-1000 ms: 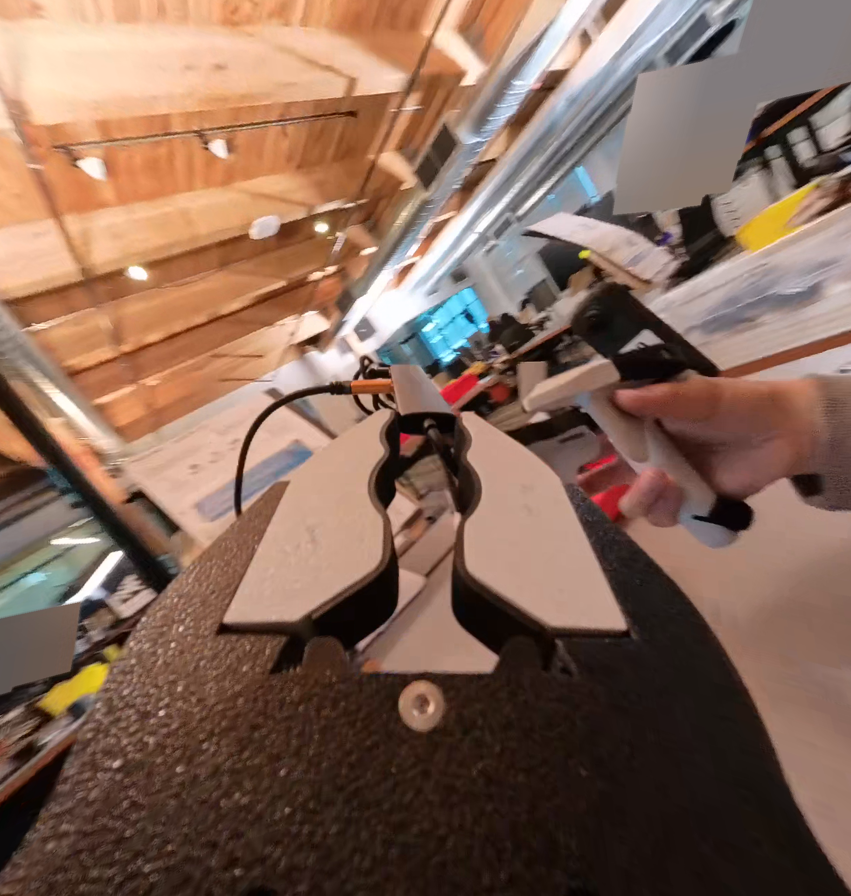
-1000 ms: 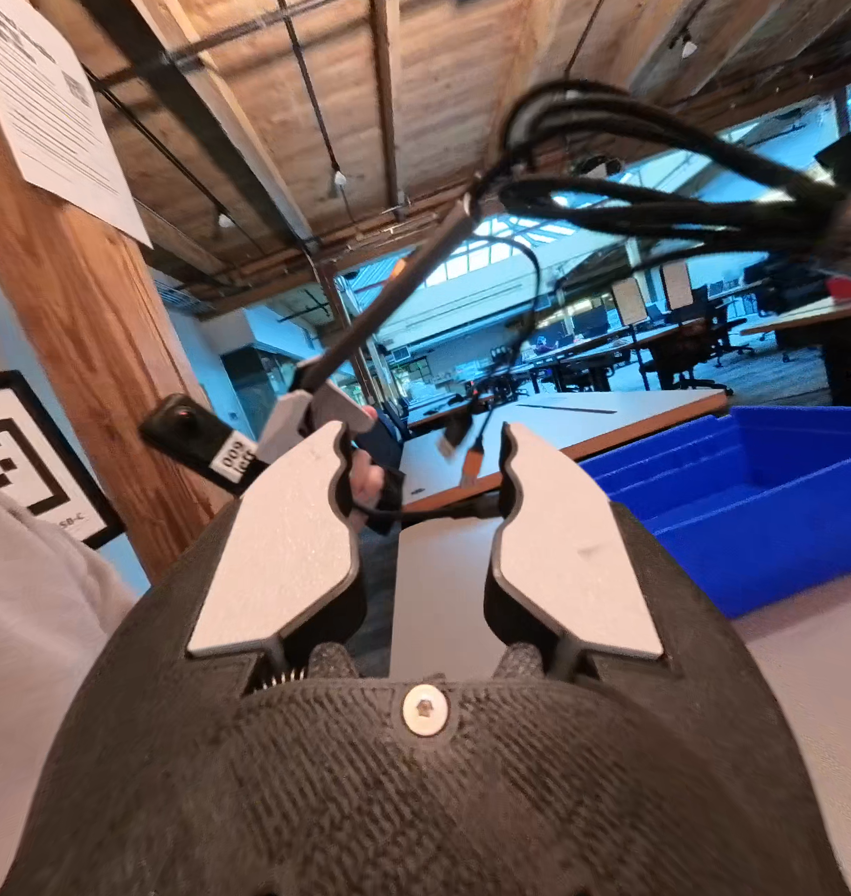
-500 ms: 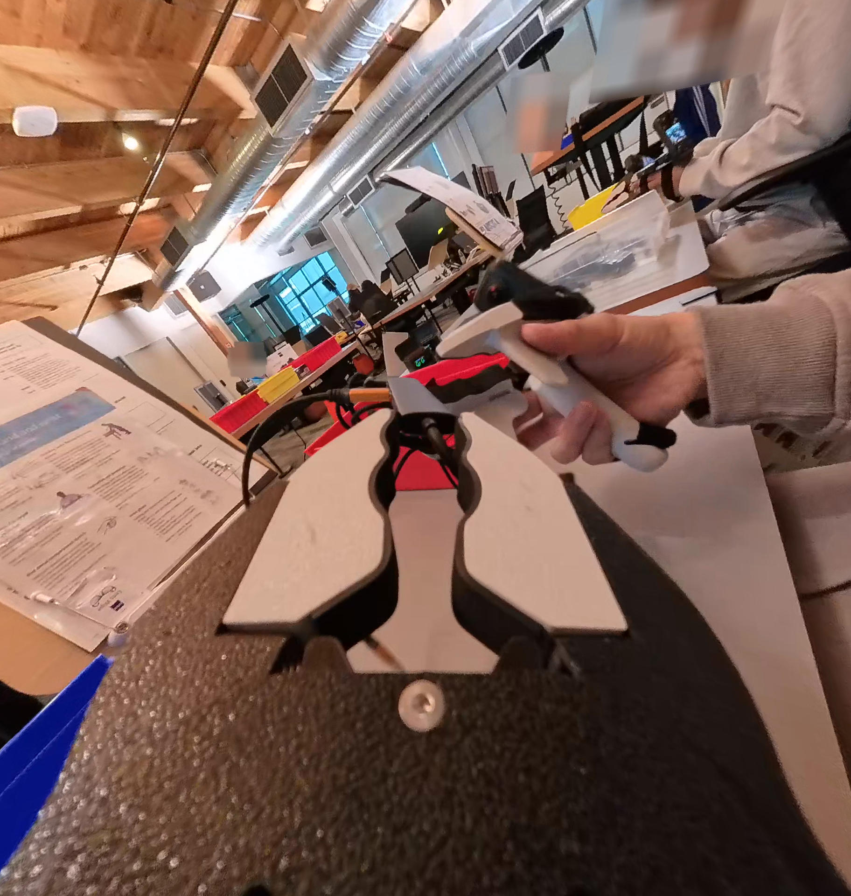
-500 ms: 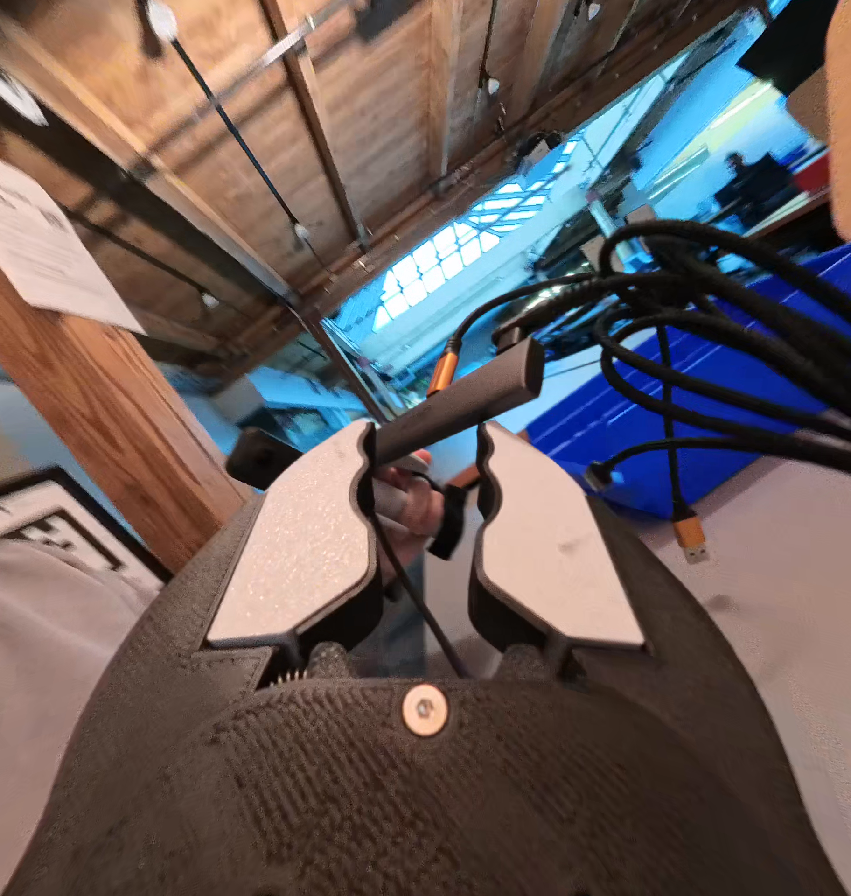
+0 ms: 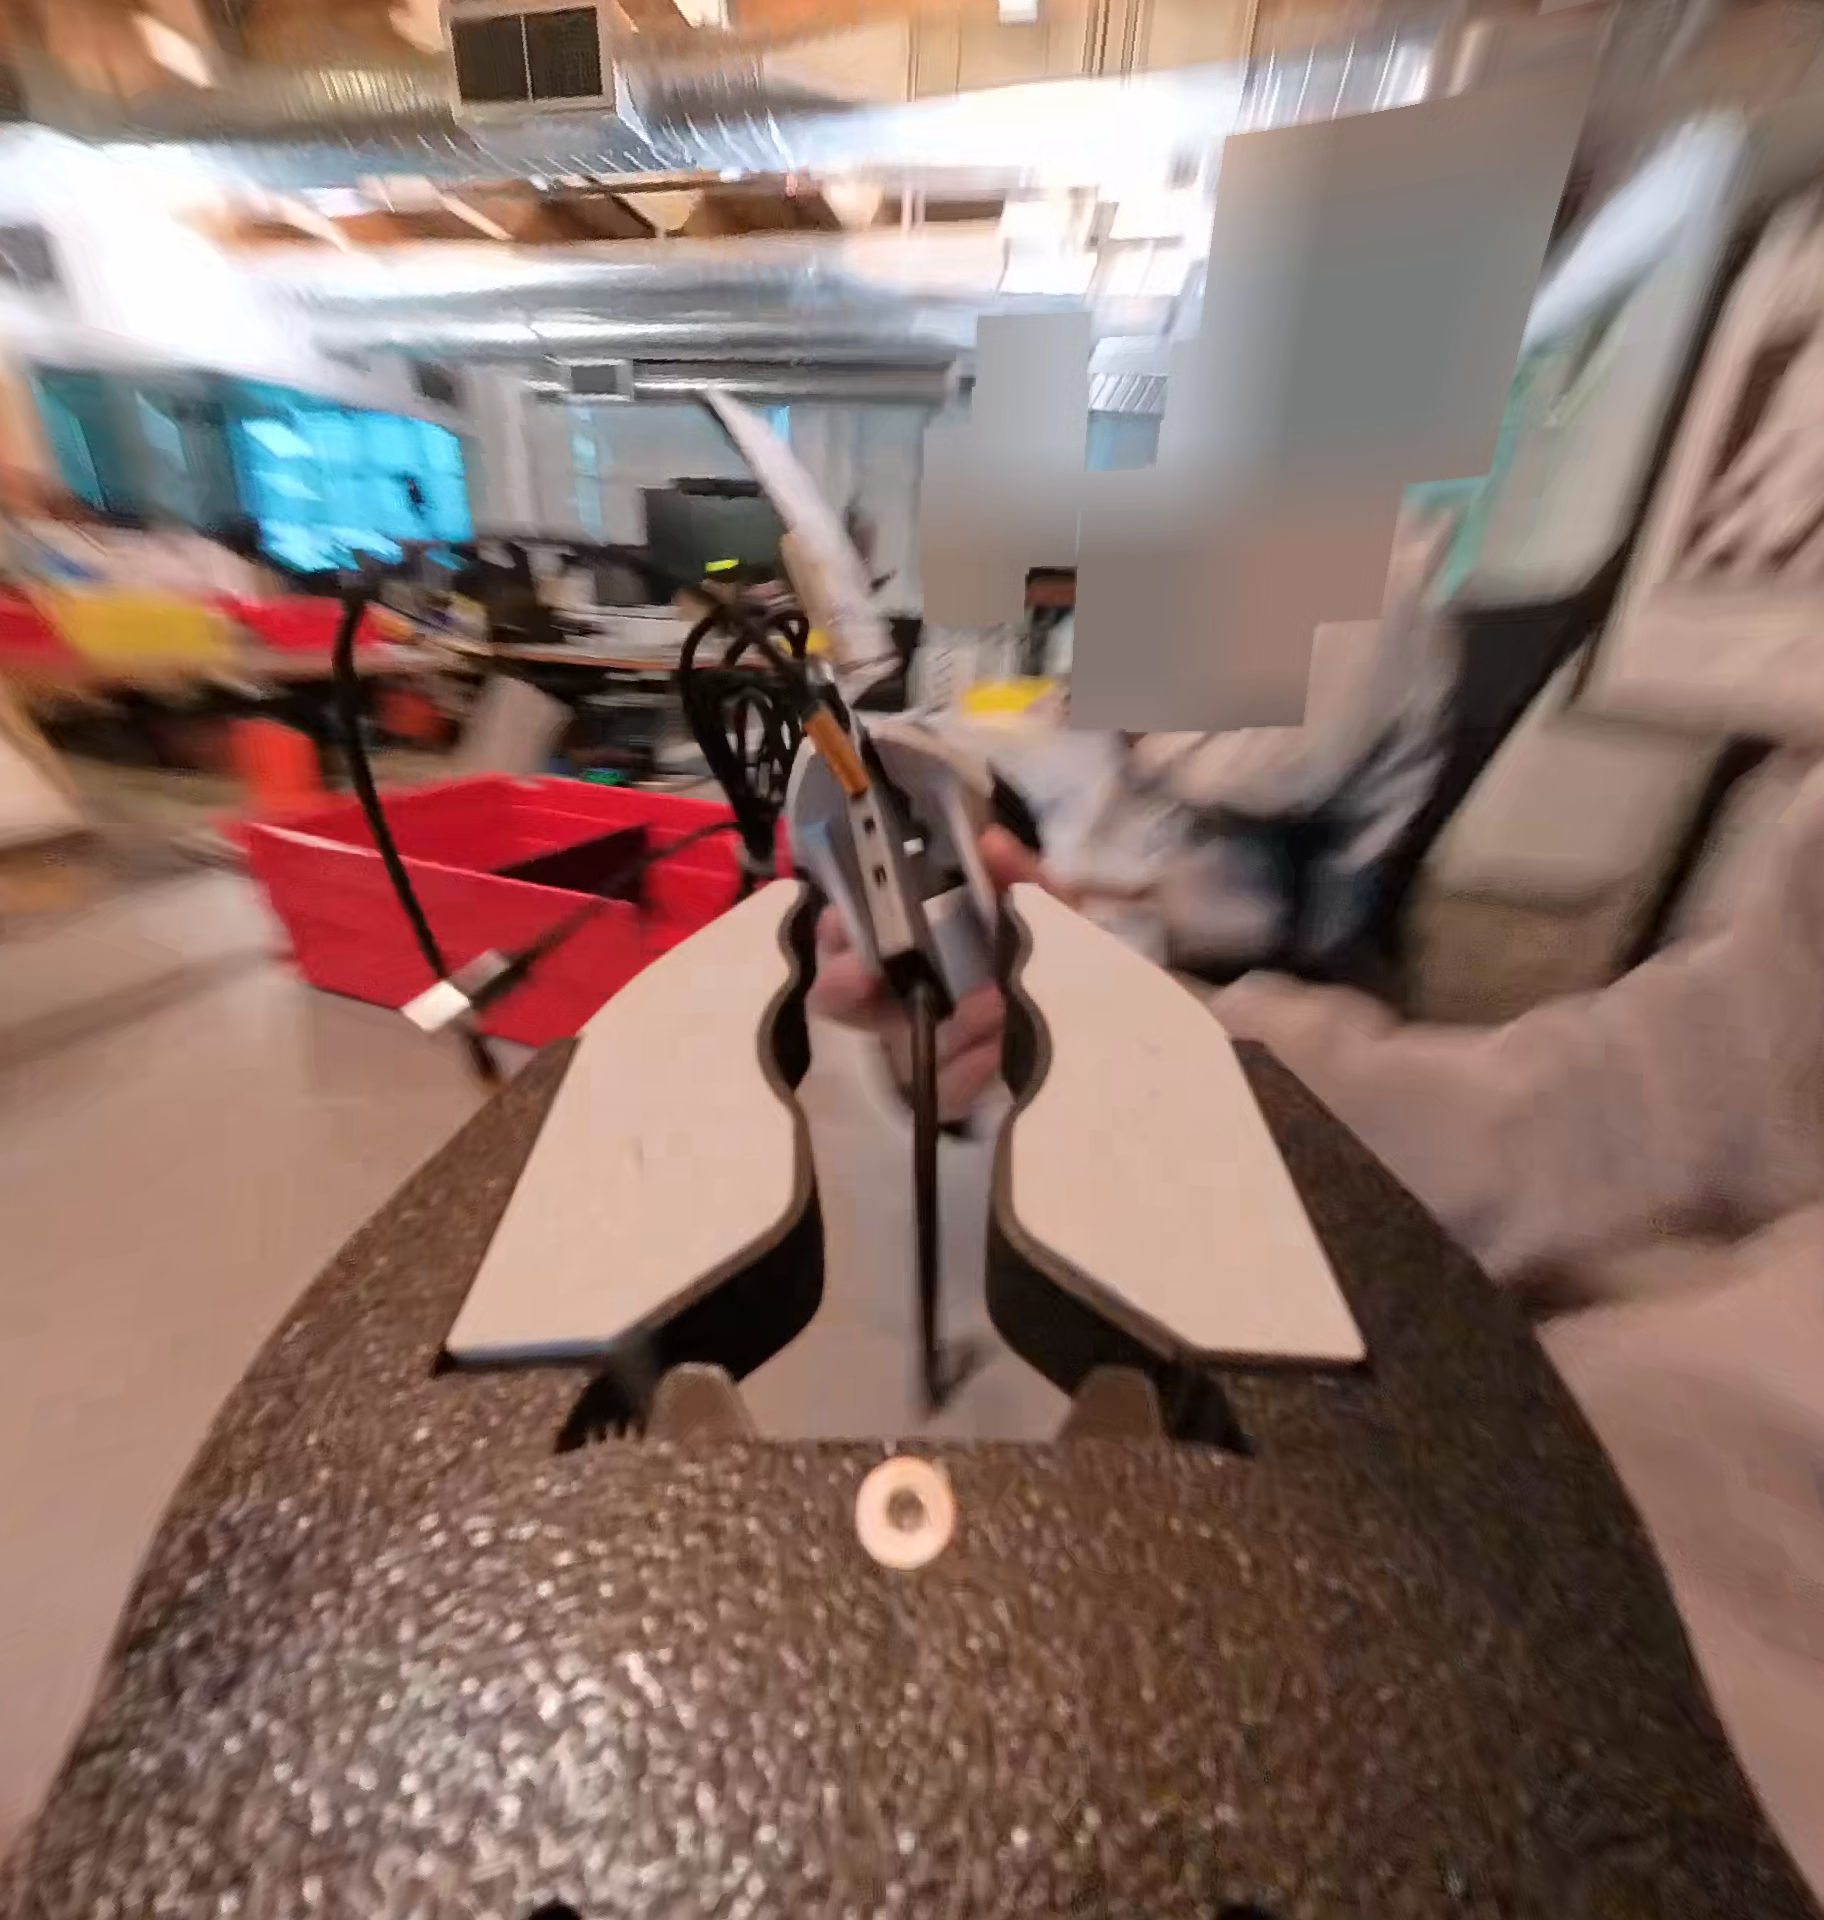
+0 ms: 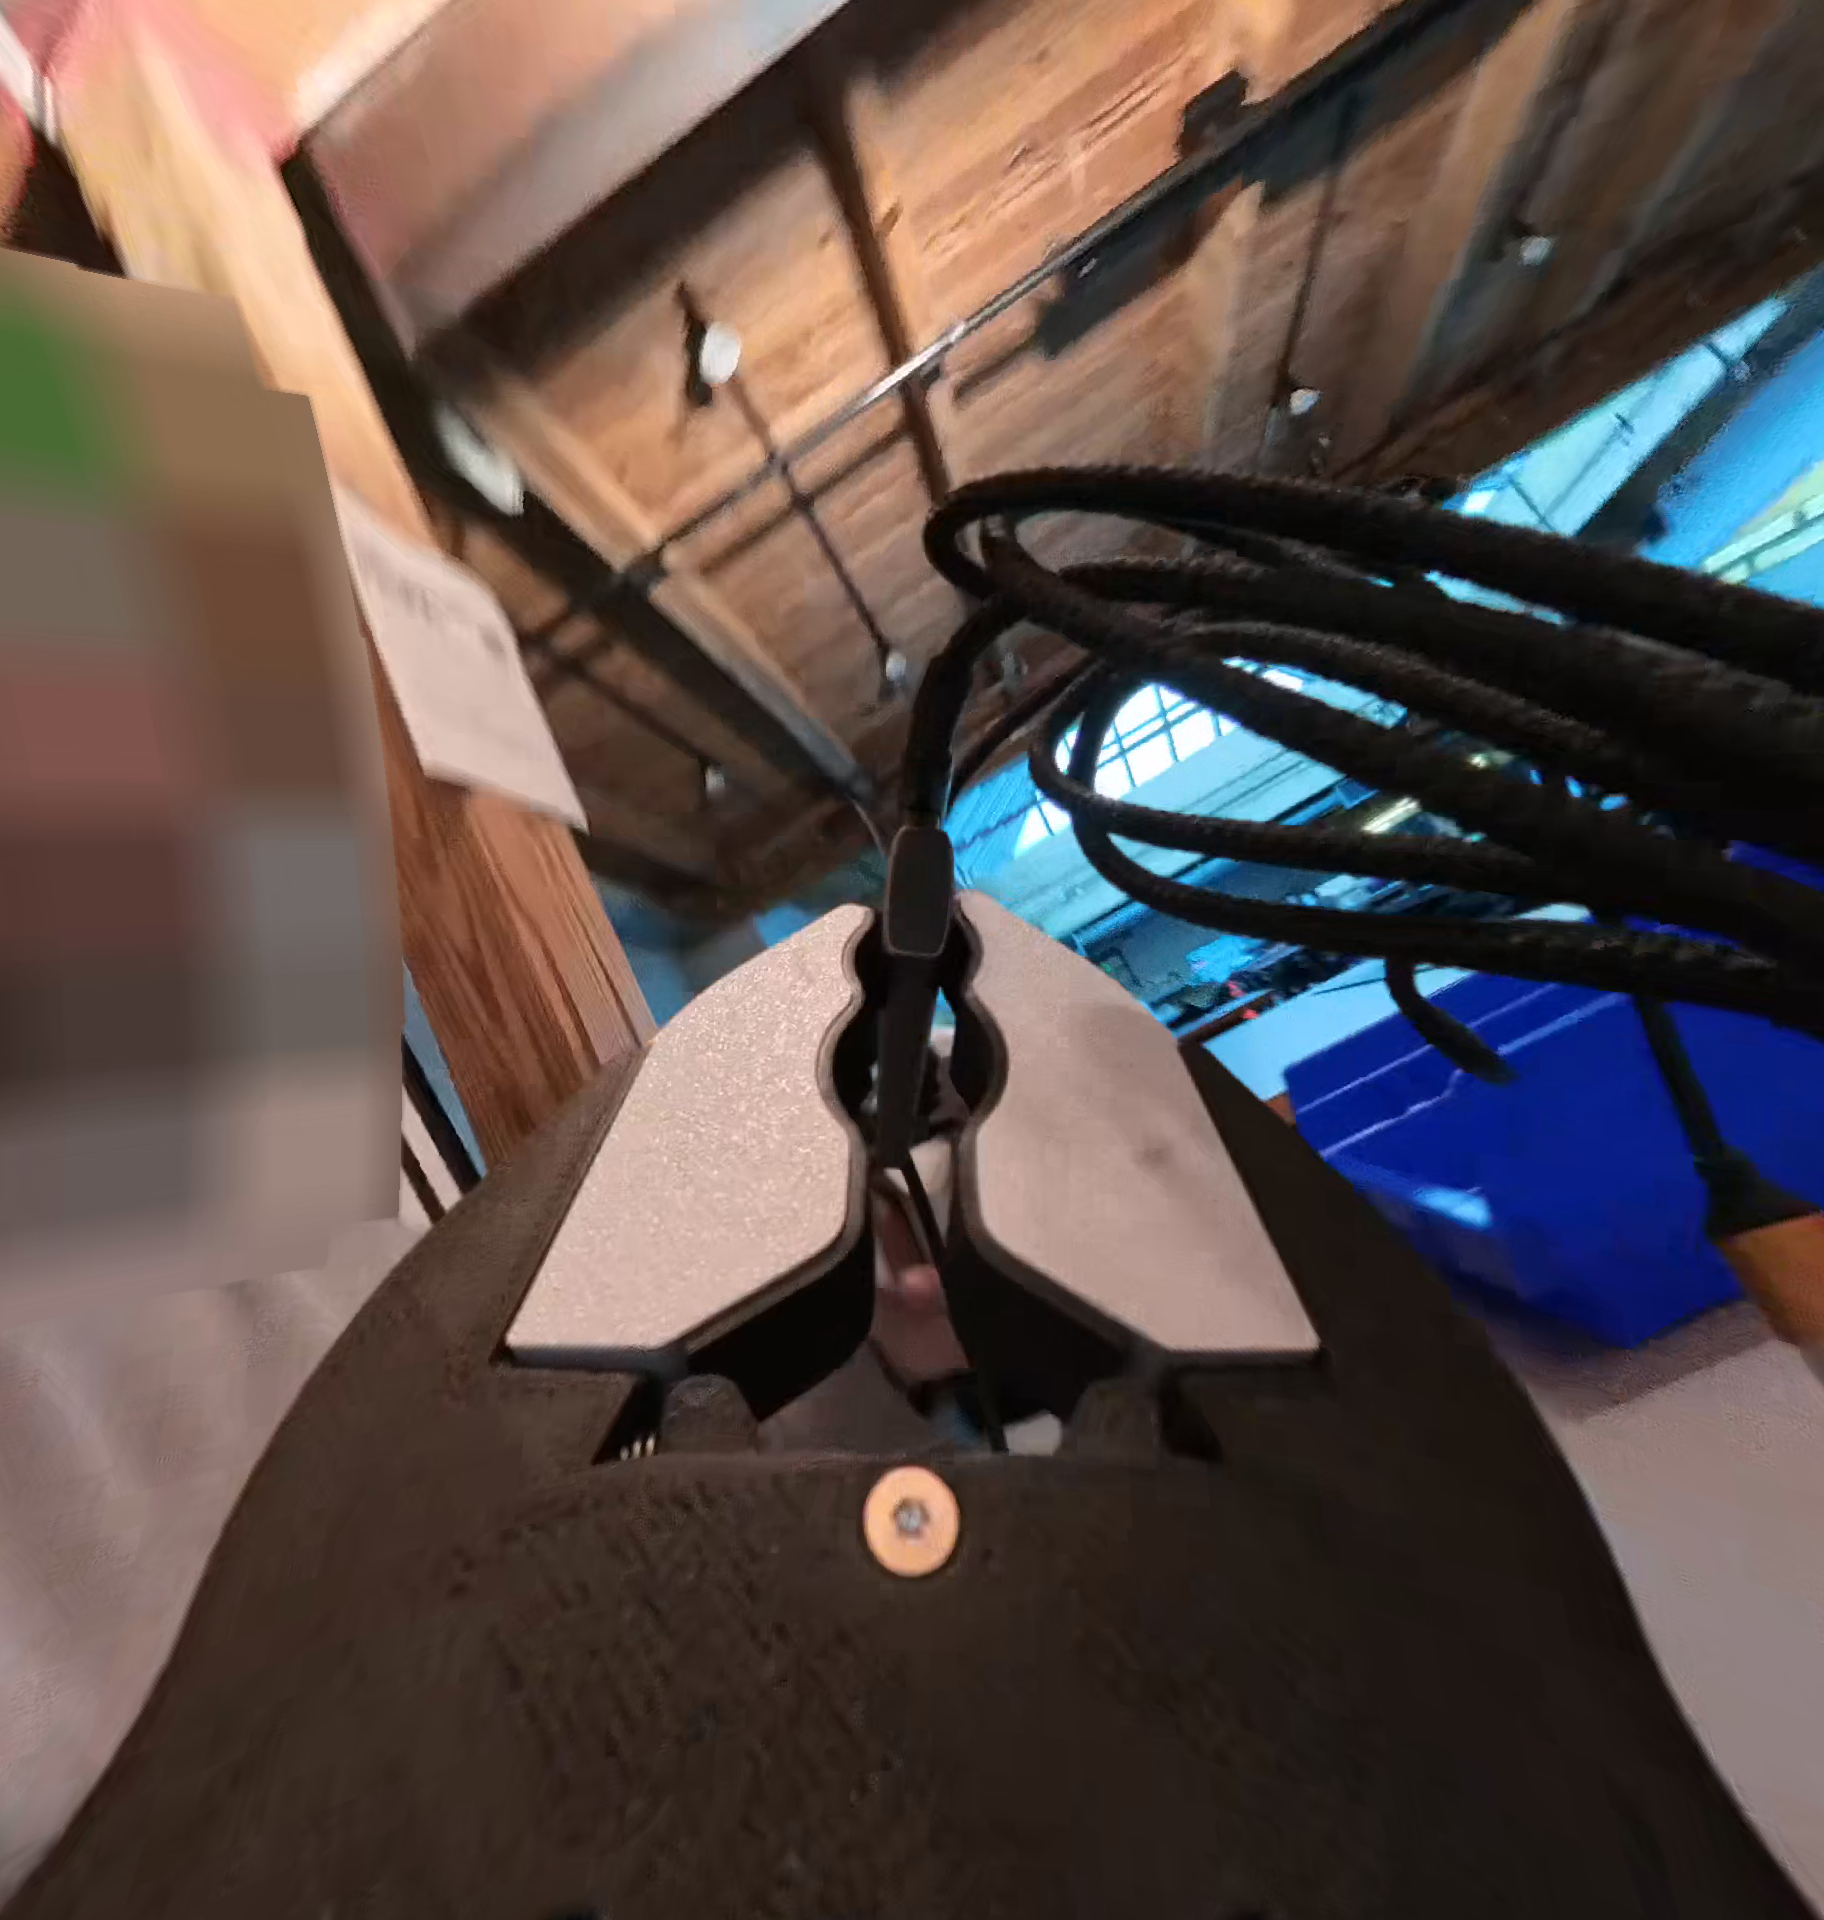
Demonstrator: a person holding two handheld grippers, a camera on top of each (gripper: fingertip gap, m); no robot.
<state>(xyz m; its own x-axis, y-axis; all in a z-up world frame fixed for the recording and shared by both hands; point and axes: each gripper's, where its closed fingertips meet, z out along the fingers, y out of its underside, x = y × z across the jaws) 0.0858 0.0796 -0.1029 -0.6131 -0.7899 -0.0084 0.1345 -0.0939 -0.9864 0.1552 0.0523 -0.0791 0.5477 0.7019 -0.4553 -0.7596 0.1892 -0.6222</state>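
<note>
While my right tool (image 6: 913,925) pinches the black plug end of the braided black cable (image 6: 1407,644) upright, my left tool (image 5: 903,914) stands apart around the slim grey hub (image 5: 882,883), lying lengthwise between its tips.

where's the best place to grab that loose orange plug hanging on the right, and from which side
Probably the orange plug by its orange shell, just behind the metal tip, from the flat sides. It hangs free beside the blue bin, tip down, and the braided cable above would likely flex and swing.
</note>
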